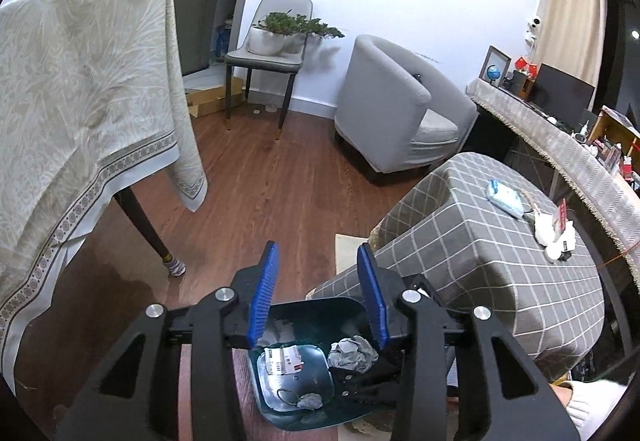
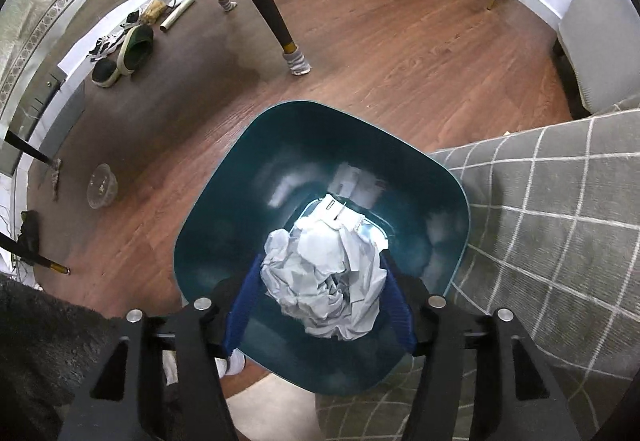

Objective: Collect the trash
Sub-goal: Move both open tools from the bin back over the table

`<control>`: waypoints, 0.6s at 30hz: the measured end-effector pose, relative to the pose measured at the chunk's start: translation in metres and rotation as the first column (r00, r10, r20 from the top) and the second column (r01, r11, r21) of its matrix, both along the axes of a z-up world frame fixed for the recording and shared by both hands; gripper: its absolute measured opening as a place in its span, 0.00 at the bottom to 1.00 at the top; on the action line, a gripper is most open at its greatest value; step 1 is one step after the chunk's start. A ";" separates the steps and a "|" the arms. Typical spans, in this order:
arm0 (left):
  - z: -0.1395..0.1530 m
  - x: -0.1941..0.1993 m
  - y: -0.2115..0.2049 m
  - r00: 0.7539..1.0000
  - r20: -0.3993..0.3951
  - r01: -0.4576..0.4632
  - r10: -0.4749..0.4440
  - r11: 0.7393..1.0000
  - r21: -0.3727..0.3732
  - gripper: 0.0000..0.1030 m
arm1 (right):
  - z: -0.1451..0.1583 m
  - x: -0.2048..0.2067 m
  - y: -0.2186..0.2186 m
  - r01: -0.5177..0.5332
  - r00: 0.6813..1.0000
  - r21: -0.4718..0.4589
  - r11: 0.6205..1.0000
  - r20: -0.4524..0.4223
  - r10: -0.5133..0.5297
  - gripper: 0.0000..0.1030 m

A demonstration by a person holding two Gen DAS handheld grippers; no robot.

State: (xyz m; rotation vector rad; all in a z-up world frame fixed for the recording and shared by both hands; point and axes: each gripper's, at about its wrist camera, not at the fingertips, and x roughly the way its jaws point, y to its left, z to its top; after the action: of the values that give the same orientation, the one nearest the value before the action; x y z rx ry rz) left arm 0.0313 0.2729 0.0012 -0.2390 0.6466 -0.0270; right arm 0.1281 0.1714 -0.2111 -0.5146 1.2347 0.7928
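Hovering over teal bin [image 2: 248,177], right hand-held gripper [image 2: 320,281] clamped on crumpled paper [image 2: 324,281], left hand-held gripper [image 1: 318,297] apart, receipt [image 1: 284,359] print unreadable

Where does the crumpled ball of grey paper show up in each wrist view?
Left wrist: crumpled paper at bottom centre, over the teal bin, just right of the blue pads.
Right wrist: crumpled paper at lower centre, between the right gripper pads, above the bin.
Shared landmark: the sock-covered table leg.

Both wrist views above shared teal bin [image 1: 340,307]
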 end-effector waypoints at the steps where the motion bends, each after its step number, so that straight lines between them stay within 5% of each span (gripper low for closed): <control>1: 0.002 0.000 -0.002 1.000 0.003 0.003 -0.003 1.000 0.001 0.41 | 0.001 -0.001 0.000 -0.001 1.000 -0.001 1.000 0.006 0.001 0.58; 9: 0.014 -0.001 -0.013 1.000 0.024 0.016 -0.017 1.000 0.021 0.41 | 0.027 -0.002 -0.011 0.002 0.999 0.041 0.999 0.042 -0.004 0.69; 18: 0.022 0.001 -0.027 0.999 0.041 0.021 -0.022 0.999 0.046 0.41 | 0.080 -0.010 -0.029 -0.015 0.993 0.163 0.986 0.117 -0.004 0.69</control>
State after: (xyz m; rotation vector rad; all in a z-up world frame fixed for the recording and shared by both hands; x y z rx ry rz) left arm 0.0319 0.2456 0.0234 -0.1866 0.6076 -0.0376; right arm 0.1176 0.1422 -0.1315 -0.4239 1.0504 0.8490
